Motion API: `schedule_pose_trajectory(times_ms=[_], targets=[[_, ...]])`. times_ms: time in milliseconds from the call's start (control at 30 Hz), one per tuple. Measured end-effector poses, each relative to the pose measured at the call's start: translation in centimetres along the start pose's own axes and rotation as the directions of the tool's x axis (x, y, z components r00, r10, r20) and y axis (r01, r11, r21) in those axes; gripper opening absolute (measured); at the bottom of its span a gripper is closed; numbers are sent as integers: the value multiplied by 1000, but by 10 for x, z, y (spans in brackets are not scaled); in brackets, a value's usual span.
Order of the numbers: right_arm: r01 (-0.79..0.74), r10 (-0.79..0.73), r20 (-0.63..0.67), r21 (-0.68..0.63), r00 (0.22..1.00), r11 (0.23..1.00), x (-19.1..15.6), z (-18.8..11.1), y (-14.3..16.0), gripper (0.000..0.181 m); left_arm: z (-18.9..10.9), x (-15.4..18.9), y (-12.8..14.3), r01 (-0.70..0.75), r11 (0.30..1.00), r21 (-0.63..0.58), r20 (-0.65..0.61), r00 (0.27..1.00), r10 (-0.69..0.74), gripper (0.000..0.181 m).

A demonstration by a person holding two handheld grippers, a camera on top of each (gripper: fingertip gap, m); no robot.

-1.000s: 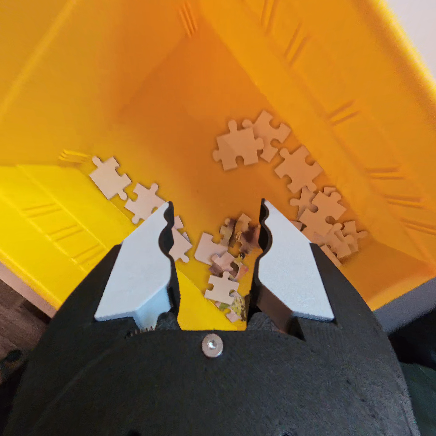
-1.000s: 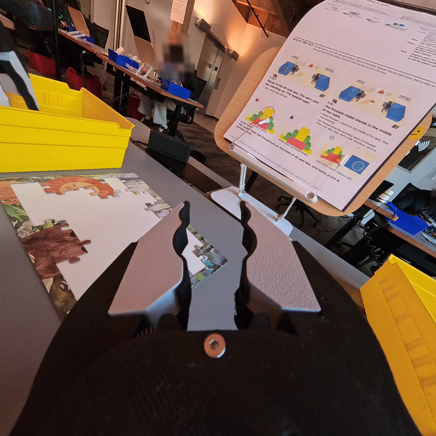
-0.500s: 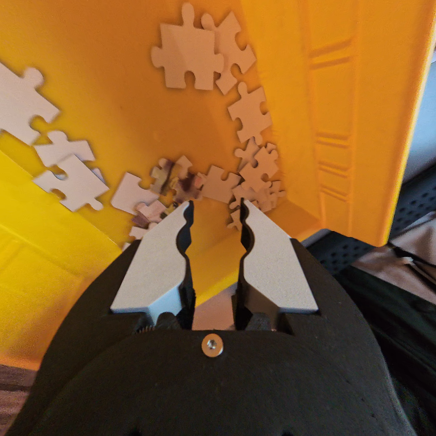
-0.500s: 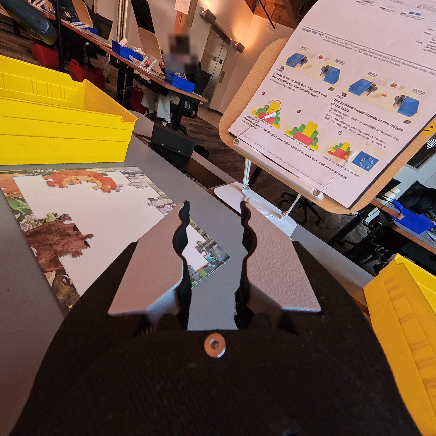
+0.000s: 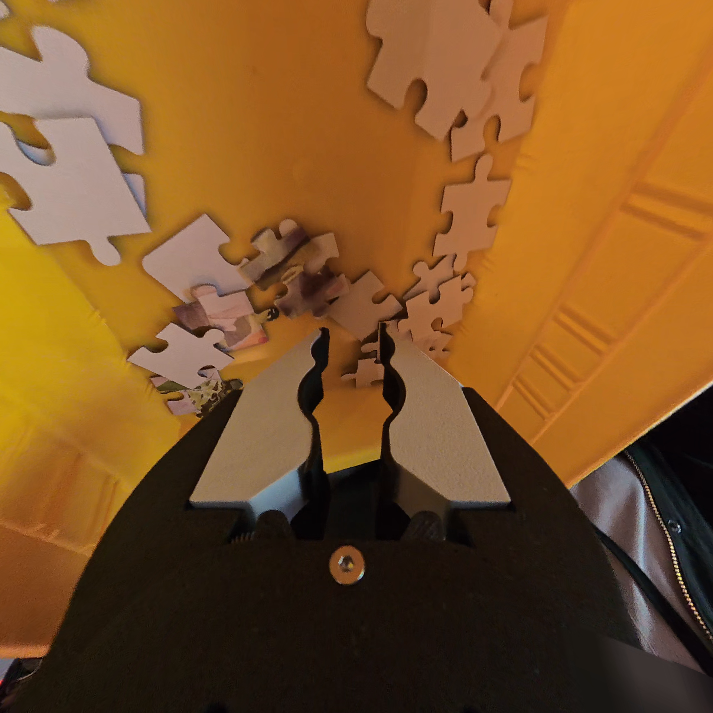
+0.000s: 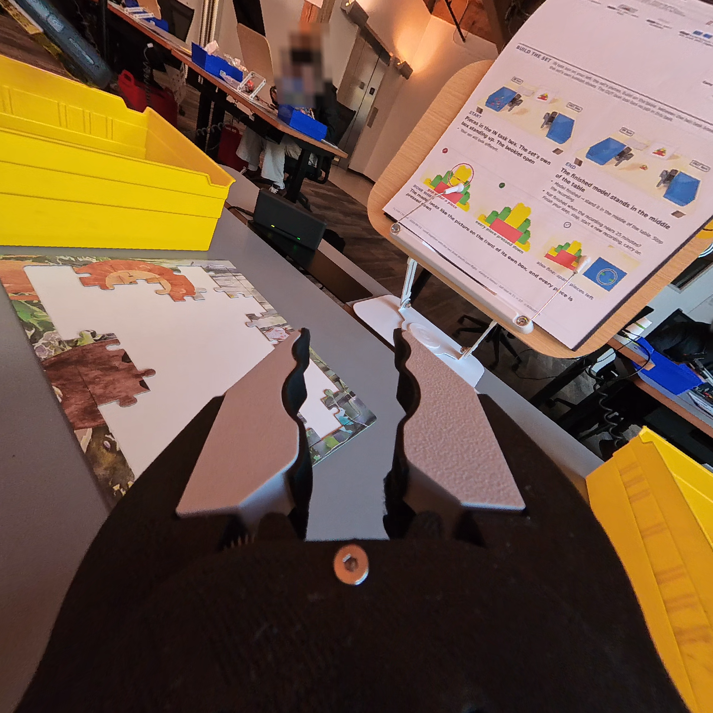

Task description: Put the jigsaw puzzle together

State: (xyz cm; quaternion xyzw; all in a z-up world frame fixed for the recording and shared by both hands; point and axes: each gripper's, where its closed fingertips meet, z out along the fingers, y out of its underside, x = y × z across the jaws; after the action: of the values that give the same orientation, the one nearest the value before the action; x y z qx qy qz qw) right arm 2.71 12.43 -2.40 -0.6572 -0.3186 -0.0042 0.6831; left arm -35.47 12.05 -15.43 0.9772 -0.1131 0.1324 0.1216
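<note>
My left gripper [image 5: 352, 328] is inside a yellow bin [image 5: 293, 127], low over its floor, with its jaws a little apart and nothing between them. Loose jigsaw pieces lie around its tips: a white face-down piece [image 5: 360, 304] just beyond the right fingertip, a small piece [image 5: 364, 376] seen through the gap, and printed face-up pieces [image 5: 297, 266] to the left. My right gripper [image 6: 351, 333] is open and empty above the grey table [image 6: 339, 320]. It is beside the puzzle board [image 6: 173, 347], which holds an orange cluster [image 6: 135, 277] and a brown cluster [image 6: 92, 380].
The bin's ribbed side wall [image 5: 602, 277] rises close on the right. Larger face-down pieces [image 5: 432, 69] lie farther in. In the right wrist view, the yellow bin [image 6: 96, 181] stands behind the board, another yellow bin [image 6: 656, 559] is at right, and an instruction sheet on a stand [image 6: 540, 185] is ahead. Tip to tip, the grippers are about 40 cm apart.
My left gripper has moved deeper into the bin toward the pieces near the corner, and its jaws have narrowed. My right gripper has barely shifted and stays open.
</note>
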Motion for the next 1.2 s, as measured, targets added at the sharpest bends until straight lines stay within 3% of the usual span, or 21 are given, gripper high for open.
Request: schedule_pose_trajectory(times_ms=[367,667,867,1200], targets=[[23,-23,9,-12,1000,1000,-3,1,1,44,8,5,-1,32,999,-19,11,999,-32,19],[33,-33,16,-16,999,999,-6,1,2,44,10,-6,0,20,998,-52,57,998,-17,0],[36,-35,17,-15,999,999,-7,1,1,44,10,-8,4,46,996,-80,-11,999,-47,0],[48,-48,21,-17,999,999,-8,1,1,44,4,-14,-18,-76,997,-13,91,993,77,0]])
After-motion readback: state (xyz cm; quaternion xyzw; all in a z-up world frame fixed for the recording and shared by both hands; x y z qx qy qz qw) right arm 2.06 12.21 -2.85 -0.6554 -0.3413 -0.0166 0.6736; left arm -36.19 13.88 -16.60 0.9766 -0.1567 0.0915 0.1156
